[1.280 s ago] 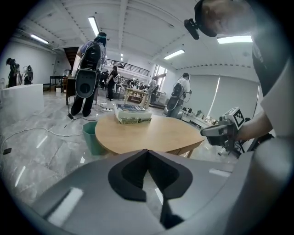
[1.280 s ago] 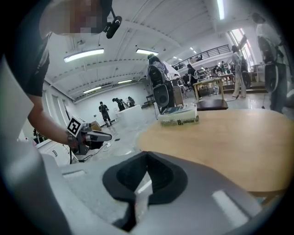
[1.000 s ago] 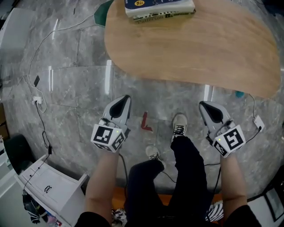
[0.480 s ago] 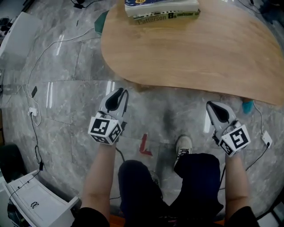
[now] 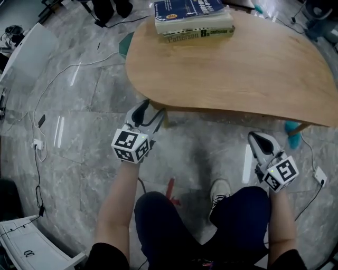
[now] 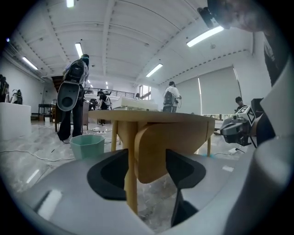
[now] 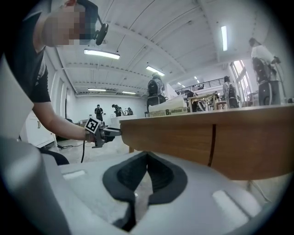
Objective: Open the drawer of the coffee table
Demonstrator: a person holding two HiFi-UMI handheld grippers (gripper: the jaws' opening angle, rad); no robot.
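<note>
The coffee table has a light oval wooden top, with books stacked at its far edge. My left gripper is at the table's near left edge, its jaws opening wide. In the left gripper view the left gripper frames a table leg and a rounded wooden panel beyond the tips; the pads press on nothing. My right gripper hangs shut below the near right edge. The right gripper view shows the right gripper before the table's wooden side, which has a vertical seam.
The floor is grey marble with cables at the left and a red mark. The person's legs and a shoe are between the grippers. A teal bin stands left of the table. People stand far off.
Both grippers sank and came up to the table's near edge. The left jaws went from shut to wide open. The right jaws stayed shut.
</note>
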